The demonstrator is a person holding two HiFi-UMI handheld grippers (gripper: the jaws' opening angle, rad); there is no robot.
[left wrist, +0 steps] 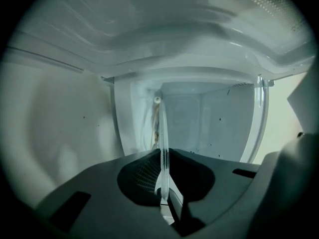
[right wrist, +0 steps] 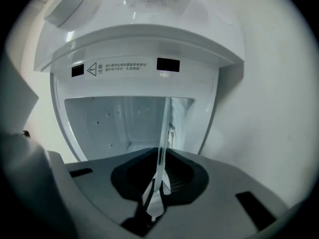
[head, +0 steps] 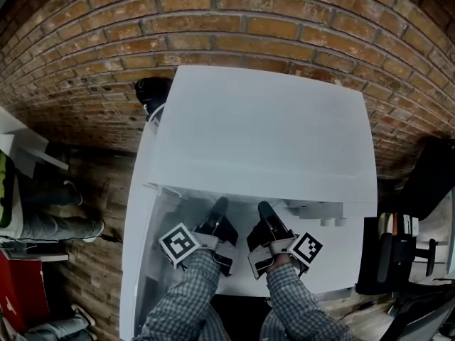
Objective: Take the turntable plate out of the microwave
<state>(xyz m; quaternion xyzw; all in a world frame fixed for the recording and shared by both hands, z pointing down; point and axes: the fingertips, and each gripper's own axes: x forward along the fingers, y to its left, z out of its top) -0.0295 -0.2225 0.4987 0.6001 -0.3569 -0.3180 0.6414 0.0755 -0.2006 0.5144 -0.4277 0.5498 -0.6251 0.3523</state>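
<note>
The white microwave (head: 263, 130) stands against a brick wall, its door (head: 136, 261) swung open to the left. Both grippers reach into its front opening side by side. The clear glass turntable plate (left wrist: 162, 143) shows edge-on in the left gripper view, and my left gripper (left wrist: 163, 185) is shut on its rim. In the right gripper view the same plate (right wrist: 163, 138) runs edge-on between the jaws, and my right gripper (right wrist: 157, 185) is shut on its rim. From the head view the left gripper (head: 217, 206) and right gripper (head: 264, 209) hide the plate.
The brick wall (head: 298, 27) is close behind the microwave. A black object (head: 151, 91) sits at its back left corner. Dark equipment (head: 398, 254) stands to the right, and shelves with items (head: 21, 212) to the left. The cavity walls (left wrist: 65, 128) surround the plate closely.
</note>
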